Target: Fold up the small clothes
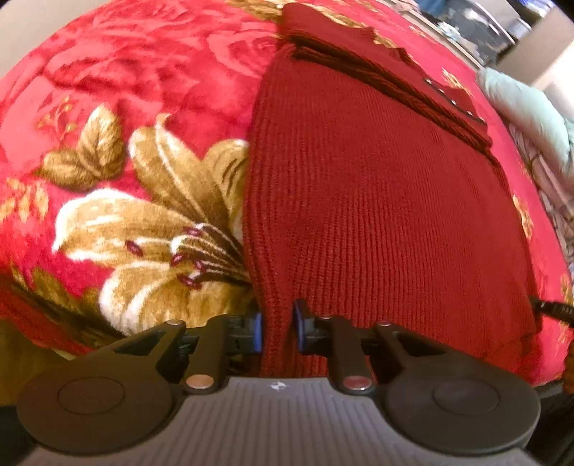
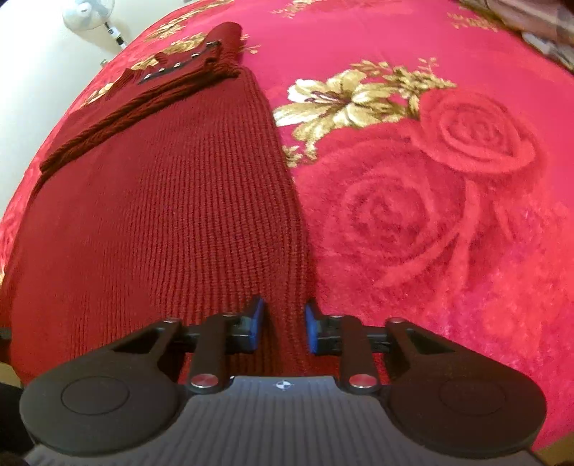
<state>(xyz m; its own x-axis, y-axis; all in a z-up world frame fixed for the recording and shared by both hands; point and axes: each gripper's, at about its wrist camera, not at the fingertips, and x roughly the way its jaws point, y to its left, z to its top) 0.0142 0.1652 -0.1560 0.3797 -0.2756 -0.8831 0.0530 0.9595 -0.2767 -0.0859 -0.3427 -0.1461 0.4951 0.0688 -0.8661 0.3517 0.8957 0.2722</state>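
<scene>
A dark red knitted garment point(image 1: 376, 186) lies flat on a red flowered blanket point(image 1: 125, 82), with a ribbed, studded part folded across its far end point(image 2: 179, 68). My left gripper point(image 1: 278, 328) is at the garment's near left edge, and its blue pads point(image 1: 257, 331) are shut on a pinched fold of the knit. In the right wrist view the same garment point(image 2: 161, 215) fills the left half. My right gripper point(image 2: 283, 326) is at its near right edge, where the blue pads point(image 2: 311, 331) press on a raised fold of knit.
The blanket point(image 2: 448, 215) spreads wide to the right of the garment. A pale green cloth point(image 1: 527, 107) lies at the bed's far right edge. A white fan point(image 2: 88, 14) stands by the wall beyond the bed. A dark object point(image 1: 554, 311) pokes in at the garment's right edge.
</scene>
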